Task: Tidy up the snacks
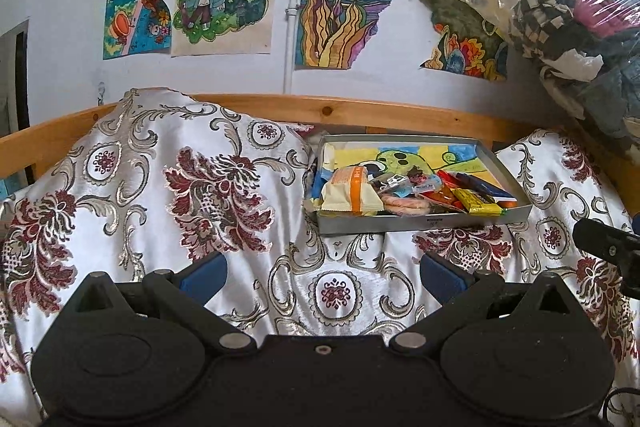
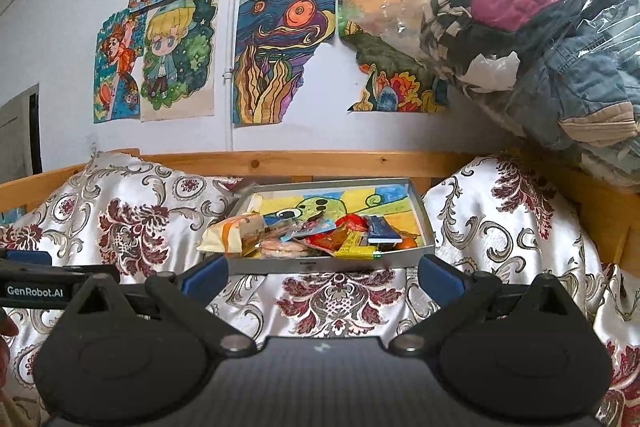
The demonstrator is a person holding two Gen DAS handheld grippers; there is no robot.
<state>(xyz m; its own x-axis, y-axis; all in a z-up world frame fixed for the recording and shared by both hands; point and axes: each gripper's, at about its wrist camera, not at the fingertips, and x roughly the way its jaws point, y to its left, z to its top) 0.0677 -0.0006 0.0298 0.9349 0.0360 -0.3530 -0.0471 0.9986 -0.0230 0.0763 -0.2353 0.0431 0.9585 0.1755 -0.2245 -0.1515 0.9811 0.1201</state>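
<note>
- A shallow grey tray (image 1: 424, 223) of mixed snacks is seen resting on a bed draped in a white satin cover (image 1: 160, 187) with dark red floral figures, close to the wooden bed rail (image 1: 360, 111).
- Inside the tray, a cream-and-orange packet (image 1: 352, 193) is lodged at the left end, a yellow wrapper (image 1: 482, 205) lies toward the right front, and a dark blue packet (image 2: 383, 230) sits on top of the heap; a child's drawing lines the tray floor.
- The left gripper (image 1: 323, 269) is held low over the cover with its blue-padded fingers (image 1: 204, 273) spread wide and nothing between them; the tray lies ahead and slightly right of the gap, well apart from the pads.
- The right gripper (image 2: 322, 273) is likewise shown with its fingers (image 2: 440, 277) spread and empty, the tray's front wall sitting just beyond the tips, centred between them.
- Coloured drawings (image 2: 280, 55) are pinned to the wall behind, and a clear plastic bag of clothes (image 2: 540, 47) is stacked at the right.
</note>
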